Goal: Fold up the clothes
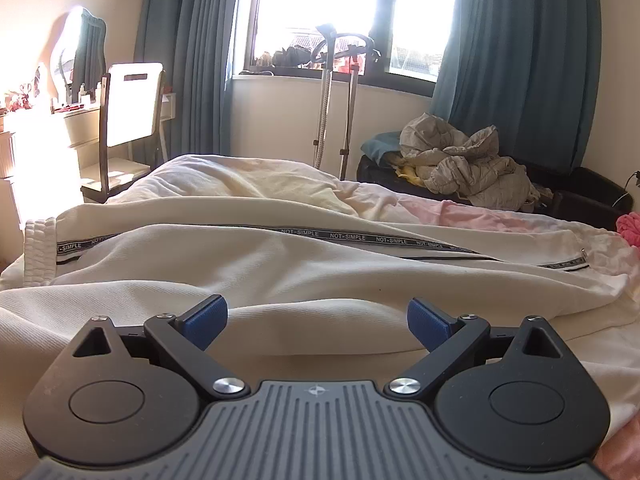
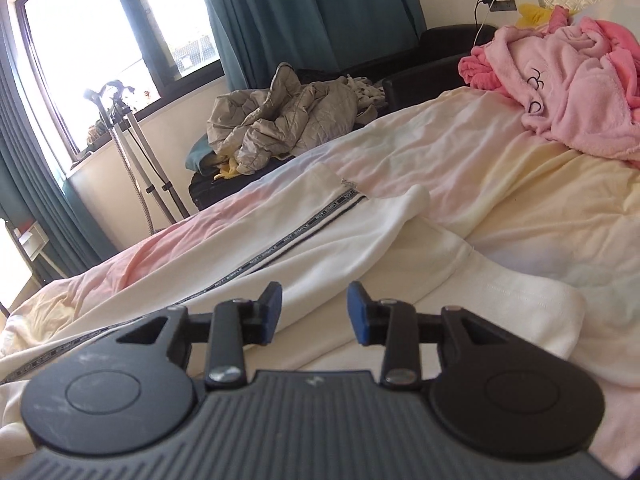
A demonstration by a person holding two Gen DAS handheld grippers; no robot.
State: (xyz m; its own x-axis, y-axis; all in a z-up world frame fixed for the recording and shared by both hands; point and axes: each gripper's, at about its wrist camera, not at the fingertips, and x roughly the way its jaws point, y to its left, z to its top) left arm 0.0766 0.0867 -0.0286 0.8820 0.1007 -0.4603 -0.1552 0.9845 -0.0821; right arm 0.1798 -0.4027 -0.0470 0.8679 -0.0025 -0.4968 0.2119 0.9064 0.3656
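Left wrist view shows our left gripper [image 1: 318, 322] with jaws spread wide, empty, above the cream track pants [image 1: 280, 264] laid flat across mid-frame for folding. Our right gripper [image 2: 314, 312], jaws partly apart and pinching nothing, hovers over a trouser leg.

My left gripper [image 1: 317, 322], jaws wide and empty, just above the cream trousers [image 1: 280, 264] on the bed [image 1: 500, 216].

Each camera sits just behind its own jaws, low over the bed [image 1: 280, 184], looking forward and slightly down. The left view faces the window [image 1: 320, 12] squarely; the right view is rolled and angled toward the headboard side. Both take in the cream trousers [image 2: 320, 240] ahead of the jaws, the grey jacket [image 1: 468, 164] and the curtains [image 2: 312, 12] beyond.
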